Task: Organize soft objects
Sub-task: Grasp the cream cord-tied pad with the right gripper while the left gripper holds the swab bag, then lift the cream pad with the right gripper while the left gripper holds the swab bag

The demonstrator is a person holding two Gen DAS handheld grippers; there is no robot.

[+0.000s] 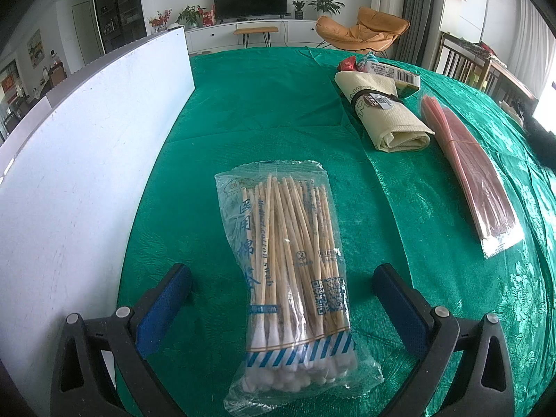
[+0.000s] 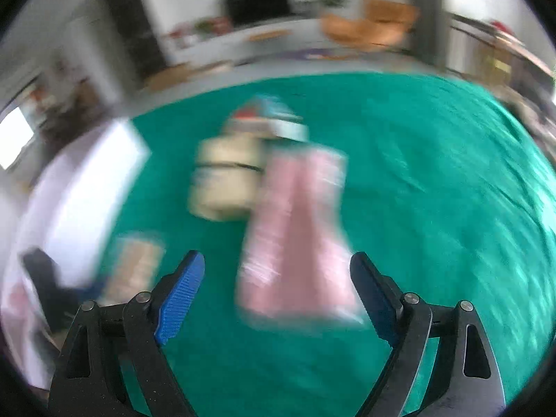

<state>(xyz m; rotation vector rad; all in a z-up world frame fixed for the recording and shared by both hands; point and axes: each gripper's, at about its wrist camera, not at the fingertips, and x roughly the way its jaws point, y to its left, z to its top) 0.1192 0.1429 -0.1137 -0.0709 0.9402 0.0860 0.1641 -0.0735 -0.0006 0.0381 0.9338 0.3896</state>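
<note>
A clear packet of cotton swabs (image 1: 292, 274) lies on the green tablecloth (image 1: 264, 121), between the open fingers of my left gripper (image 1: 281, 288), which is not closed on it. A rolled cream cloth bag (image 1: 385, 111) and a flat red packet (image 1: 469, 173) lie further right. The right wrist view is blurred by motion. My right gripper (image 2: 278, 278) is open and empty, with the red packet (image 2: 299, 236) between and beyond its fingers. The cream roll (image 2: 226, 180) and the swab packet (image 2: 135, 267) show to its left.
A white board (image 1: 87, 146) stands upright along the table's left side. Small snack packets (image 1: 378, 66) lie behind the cream roll. The left gripper shows as a dark shape (image 2: 48, 278) at the lower left of the right wrist view. Chairs stand beyond the table's far right.
</note>
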